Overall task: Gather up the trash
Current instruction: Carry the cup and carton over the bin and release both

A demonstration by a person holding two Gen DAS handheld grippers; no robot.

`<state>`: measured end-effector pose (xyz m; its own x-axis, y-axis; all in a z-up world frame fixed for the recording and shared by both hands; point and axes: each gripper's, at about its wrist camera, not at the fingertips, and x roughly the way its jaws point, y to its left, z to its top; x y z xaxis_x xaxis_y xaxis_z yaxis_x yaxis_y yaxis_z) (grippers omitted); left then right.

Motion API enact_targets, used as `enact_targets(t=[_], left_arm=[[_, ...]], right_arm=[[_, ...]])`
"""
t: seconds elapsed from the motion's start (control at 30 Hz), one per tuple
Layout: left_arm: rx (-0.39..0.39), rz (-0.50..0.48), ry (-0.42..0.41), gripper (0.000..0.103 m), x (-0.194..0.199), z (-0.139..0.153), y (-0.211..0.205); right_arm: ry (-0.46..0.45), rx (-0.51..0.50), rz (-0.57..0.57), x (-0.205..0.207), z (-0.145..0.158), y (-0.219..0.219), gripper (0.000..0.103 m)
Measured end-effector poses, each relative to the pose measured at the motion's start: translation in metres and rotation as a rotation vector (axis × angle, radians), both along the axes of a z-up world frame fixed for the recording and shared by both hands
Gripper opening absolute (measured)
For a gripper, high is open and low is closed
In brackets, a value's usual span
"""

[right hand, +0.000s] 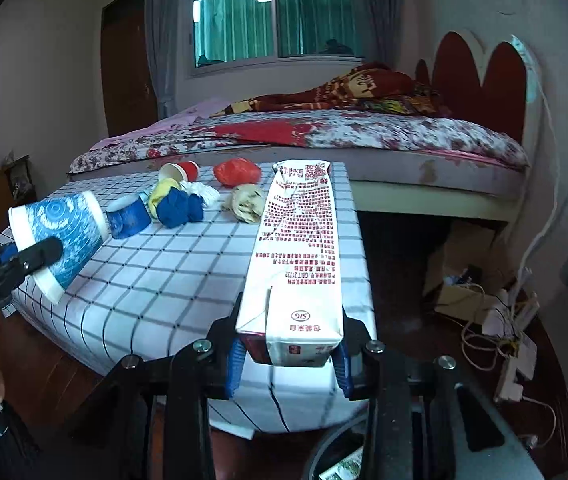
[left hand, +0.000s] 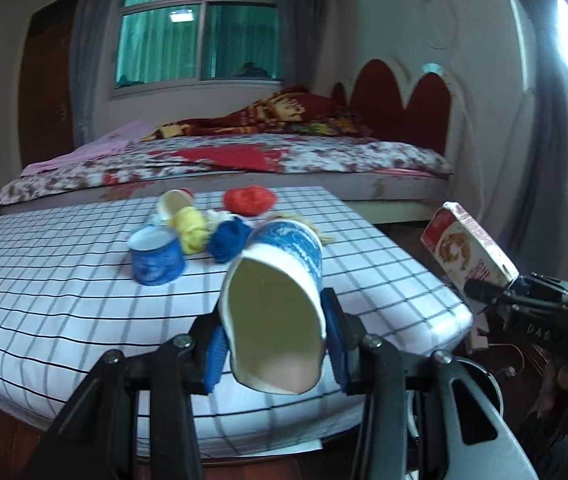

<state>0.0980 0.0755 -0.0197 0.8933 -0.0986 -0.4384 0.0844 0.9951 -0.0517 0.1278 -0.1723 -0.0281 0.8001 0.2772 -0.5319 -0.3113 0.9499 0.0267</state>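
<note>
**Mira:** Both claws are loaded. Left gripper (left hand: 273, 350) has its blue pads clamped on the blue paper cup (left hand: 279, 296), squeezing the rim end so hard that the mouth is pinched into an oval. Right gripper (right hand: 288, 356) is clenched on the bottom end of the milk carton (right hand: 296, 248), which sticks out forward over the checked table (right hand: 155, 280).

**Jon:** Where do the two sit relative to the table?

**Mira:** Lifted, both of them, near the front edge and not resting on the cloth. From the left view the carton hangs off to the right, past the table corner.

**Jon:** How will they handle?

**Mira:** Light, I'd judge. The cup is thin paper and already deformed, so it gives instead of cracking; a grip across the rim holds, but a harder squeeze only flattens it more. The carton looks creased and partly collapsed, stiff along its folded base, softer mid-body. Held by the base, its long end could swing.

**Jon:** What's left?

**Mira:** Another blue cup (right hand: 128, 216) on its side, a red cup (right hand: 179, 171), a red wad (right hand: 237, 171), blue (right hand: 179, 208) and yellow (right hand: 161, 195) crumpled pieces, a white scrap, and a tan crumple (right hand: 247, 202). All soft; pinch them at the bulk.
</note>
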Motion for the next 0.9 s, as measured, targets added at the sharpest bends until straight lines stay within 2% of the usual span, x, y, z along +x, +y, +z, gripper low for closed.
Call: enact_targets(t=[0.3,0.6,0.9], left_arm=[[0.010,-0.128,0.000,0.043,-0.005,0.003,-0.054],[0.010,-0.246,0.029,0.043,-0.007,-0.007,-0.104],[0.037,-0.370,0.111,0.043,-0.017,-0.042,-0.155]], right_arm=[[0.017,-0.007,-0.093,-0.027,-0.008,-0.054,0.038],[0.063,-0.014,-0.159,-0.049,-0.024,-0.104,0.038],[0.128,-0.027,-0.198,-0.062,-0.053,-0.136,0.038]])
